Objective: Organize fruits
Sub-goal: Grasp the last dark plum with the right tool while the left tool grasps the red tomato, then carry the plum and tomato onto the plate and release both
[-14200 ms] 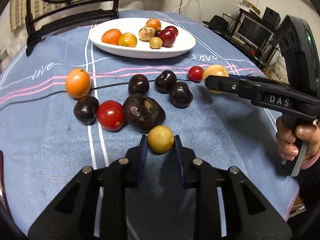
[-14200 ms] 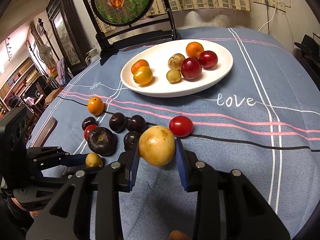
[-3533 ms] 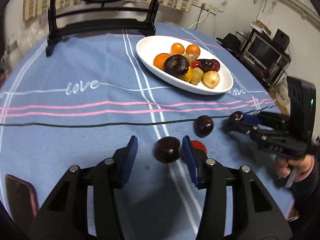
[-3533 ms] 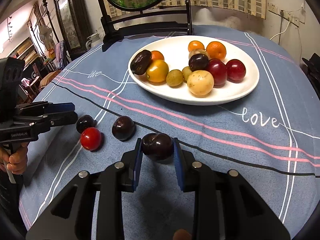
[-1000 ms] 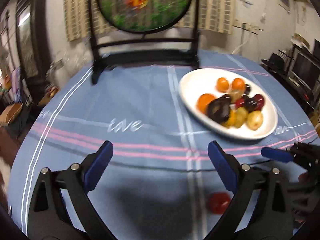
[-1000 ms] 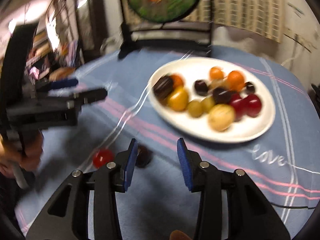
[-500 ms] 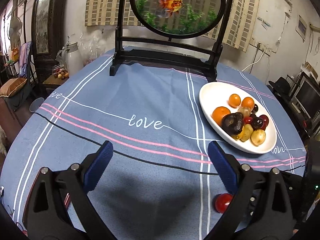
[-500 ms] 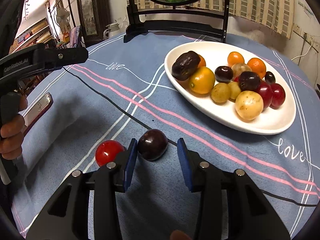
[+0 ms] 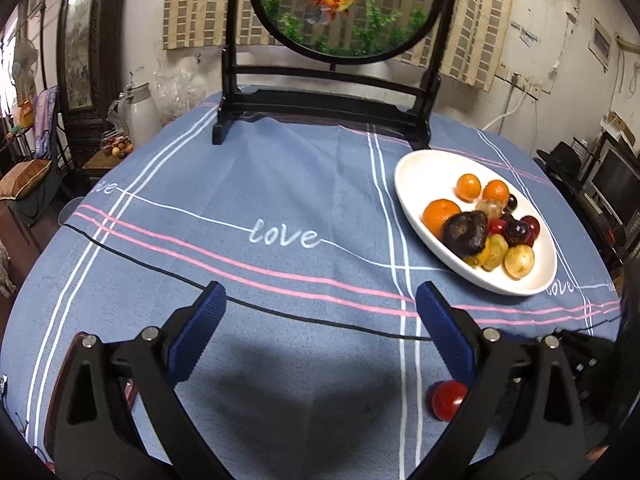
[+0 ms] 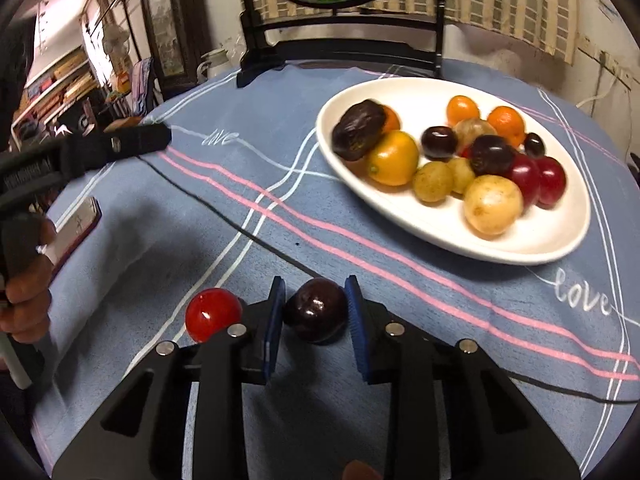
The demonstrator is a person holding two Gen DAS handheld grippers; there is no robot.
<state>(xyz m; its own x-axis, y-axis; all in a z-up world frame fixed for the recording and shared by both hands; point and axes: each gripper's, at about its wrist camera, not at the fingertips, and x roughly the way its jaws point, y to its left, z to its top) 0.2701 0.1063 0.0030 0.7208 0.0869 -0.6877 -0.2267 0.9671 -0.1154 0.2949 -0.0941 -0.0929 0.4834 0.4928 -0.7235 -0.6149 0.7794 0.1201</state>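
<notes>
**Dark plum between right tongs, squeeze not confirmed**

Near first, right wrist view: my right tongs [image 10: 315, 312] straddle the dark plum [image 10: 316, 309] at lower centre of frame. Left pad looks about touching, right pad [image 10: 354, 312] just beside the skin; can't tell if it's truly clenched yet or only closing, and the plum looks to sit on the bench [image 10: 400, 280] w/ its shadow under it. Risks as I judge them: the skin is round and glossy w/ a bright highlight, so an off-centre squeeze could pop it fwd out of the pads and roll it along the cloth. The red tomato [image 10: 213, 314] lies just left of the left finger, nearly touching, so any sideways drift prob knocks it toward the bench edge.

Left wrist view: left tongs [image 9: 320, 332] released wide, nothing between them, hovering over bare cloth; the red tomato [image 9: 448, 399] peeks out behind the right finger at lower right.

Farther off, upper right of right wrist view, the white plate [image 10: 520, 240] is crowded w/ fruit. A drop onto the heap could send a round one rolling over the low rim; bare plate shows only along the near edge.
</notes>
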